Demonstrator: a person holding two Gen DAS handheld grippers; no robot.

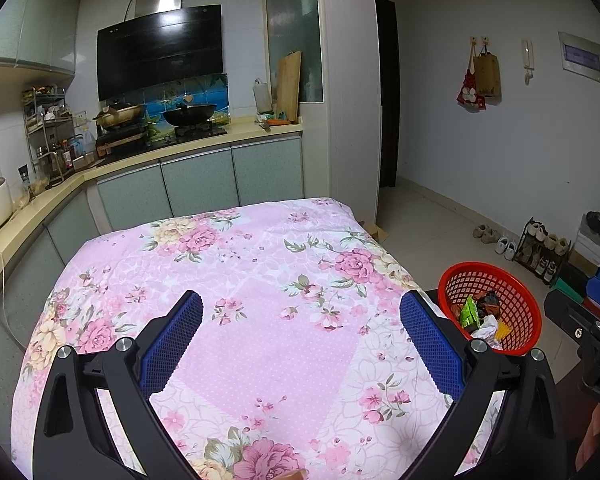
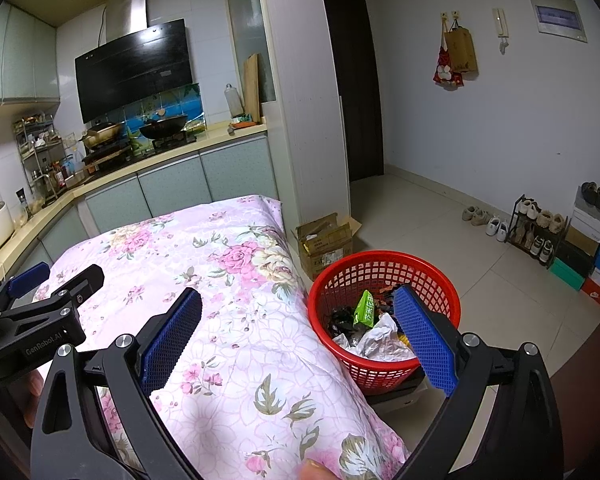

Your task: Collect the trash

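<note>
Left wrist view: your left tool (image 1: 301, 326) hangs over the floral-covered worktop (image 1: 260, 264), its blue pads spread wide with nothing between them. The red basket (image 1: 529, 322) sits at 3 o'clock beside the worktop edge, holding the trash (image 1: 482, 314).

Right wrist view: your right tool (image 2: 298, 326) is likewise spread apart and empty, straddling the worktop edge. The basket lies at 3 o'clock, holding a green carton (image 2: 365, 309) and crumpled white paper (image 2: 380, 340). Your left tool appears at 9 o'clock.
</note>
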